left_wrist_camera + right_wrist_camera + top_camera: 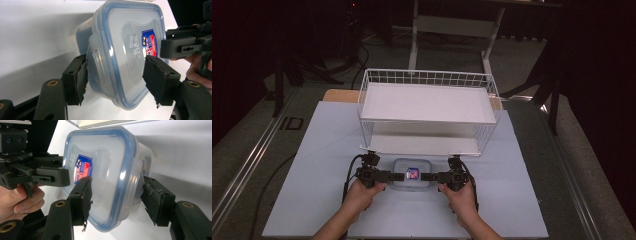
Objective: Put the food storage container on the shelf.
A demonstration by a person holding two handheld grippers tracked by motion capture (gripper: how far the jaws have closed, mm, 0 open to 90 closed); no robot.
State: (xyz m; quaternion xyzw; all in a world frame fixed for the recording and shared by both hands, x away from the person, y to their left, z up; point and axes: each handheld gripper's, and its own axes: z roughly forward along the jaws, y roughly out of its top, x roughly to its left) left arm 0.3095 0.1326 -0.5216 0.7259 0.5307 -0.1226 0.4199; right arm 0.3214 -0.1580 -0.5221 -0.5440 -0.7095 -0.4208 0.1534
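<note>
Clear rectangular plastic container [411,174] with blue-rimmed snap lid and red-and-blue label, resting on the pale table [322,150] just in front of the white wire two-tier rack [428,107]. Gripped at its left end by the left gripper [115,75], pads clamped over lid and side latch. Gripped at its right end by the right gripper [115,197], pads against lid top and latch.

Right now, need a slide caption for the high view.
Both grippers, left and right, clamp the lidded box from either end before the wire rack.
</note>
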